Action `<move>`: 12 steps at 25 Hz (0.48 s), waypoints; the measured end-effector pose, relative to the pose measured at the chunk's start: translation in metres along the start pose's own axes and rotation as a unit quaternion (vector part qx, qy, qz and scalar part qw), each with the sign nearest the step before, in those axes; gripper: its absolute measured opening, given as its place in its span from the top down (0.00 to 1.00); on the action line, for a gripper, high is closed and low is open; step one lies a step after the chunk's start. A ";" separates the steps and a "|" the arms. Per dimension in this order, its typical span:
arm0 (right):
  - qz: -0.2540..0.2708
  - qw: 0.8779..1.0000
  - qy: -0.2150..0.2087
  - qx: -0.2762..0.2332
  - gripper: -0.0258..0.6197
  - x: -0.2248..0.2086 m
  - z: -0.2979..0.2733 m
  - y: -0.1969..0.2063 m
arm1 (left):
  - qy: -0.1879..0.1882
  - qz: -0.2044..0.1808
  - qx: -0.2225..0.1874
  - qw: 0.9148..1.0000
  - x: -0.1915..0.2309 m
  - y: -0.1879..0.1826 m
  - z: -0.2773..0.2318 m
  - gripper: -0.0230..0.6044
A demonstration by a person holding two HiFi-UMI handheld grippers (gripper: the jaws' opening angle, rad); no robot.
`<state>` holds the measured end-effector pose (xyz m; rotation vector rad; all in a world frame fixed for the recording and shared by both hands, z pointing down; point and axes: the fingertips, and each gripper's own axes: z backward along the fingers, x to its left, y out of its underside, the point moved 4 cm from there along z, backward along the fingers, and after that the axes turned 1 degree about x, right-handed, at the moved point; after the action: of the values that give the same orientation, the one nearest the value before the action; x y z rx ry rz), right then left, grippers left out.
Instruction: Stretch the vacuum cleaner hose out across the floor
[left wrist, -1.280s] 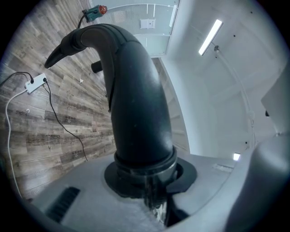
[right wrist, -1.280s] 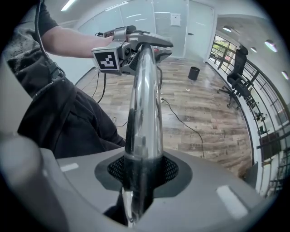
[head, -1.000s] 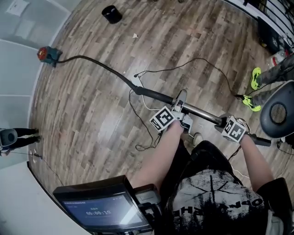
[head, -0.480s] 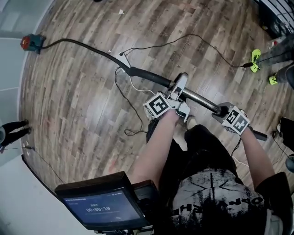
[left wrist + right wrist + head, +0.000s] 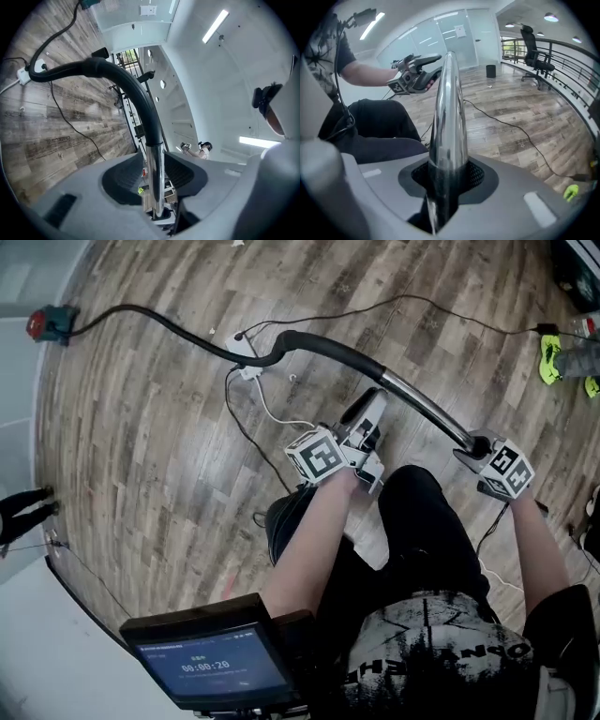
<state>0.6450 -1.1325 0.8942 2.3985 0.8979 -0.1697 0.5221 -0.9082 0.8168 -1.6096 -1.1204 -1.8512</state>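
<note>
The black vacuum hose (image 5: 178, 326) runs over the wood floor from a red and teal unit (image 5: 45, 322) to a curved black handle (image 5: 314, 341), then a chrome tube (image 5: 422, 407). My right gripper (image 5: 472, 448) is shut on the tube's near end, and its pads clamp the chrome tube (image 5: 449, 108). My left gripper (image 5: 372, 407) sits just beside the tube at mid-length. Its jaws have just been closing a little but stand open. In the left gripper view the chrome tube (image 5: 153, 154) lies in line between the jaws of the left gripper (image 5: 154, 174), with gaps on both sides.
A white plug block (image 5: 246, 367) with thin cables lies under the handle. A long black cable (image 5: 441, 310) crosses the floor. Someone in yellow shoes (image 5: 553, 357) stands at far right. A screen (image 5: 211, 667) is at my waist. An office chair (image 5: 534, 37) and bin (image 5: 490, 70) stand by a railing.
Both grippers have dropped lower. The left gripper has come off the tube and opened. The tube, held by the right gripper, now slopes up the picture with the handle farther from me.
</note>
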 end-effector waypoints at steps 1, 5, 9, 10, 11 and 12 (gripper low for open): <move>-0.010 1.000 -0.003 -0.016 0.77 -0.013 -0.014 0.007 | 0.011 -0.004 0.005 1.000 0.015 -0.002 0.003 0.74; -0.023 0.998 -0.009 -0.051 0.77 -0.062 -0.059 0.055 | 0.054 -0.039 0.027 0.997 0.063 -0.006 0.012 0.83; -0.011 0.999 -0.015 -0.042 0.77 -0.090 -0.105 0.129 | 0.064 -0.100 0.036 0.992 0.105 0.000 0.018 0.83; -0.011 0.999 -0.019 -0.035 0.77 -0.094 -0.116 0.149 | 0.063 -0.110 0.025 0.992 0.113 0.000 0.022 0.83; -0.012 0.999 -0.025 -0.026 0.77 -0.098 -0.125 0.169 | 0.062 -0.117 0.009 0.991 0.118 -0.002 0.026 0.84; -0.015 0.999 -0.030 -0.014 0.77 -0.102 -0.133 0.187 | 0.063 -0.125 -0.005 0.990 0.121 -0.004 0.030 0.84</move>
<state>0.6758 -1.2322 1.1232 2.3424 0.9039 -0.2373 0.5097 -0.8609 0.9313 -1.3881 -1.3058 -2.0867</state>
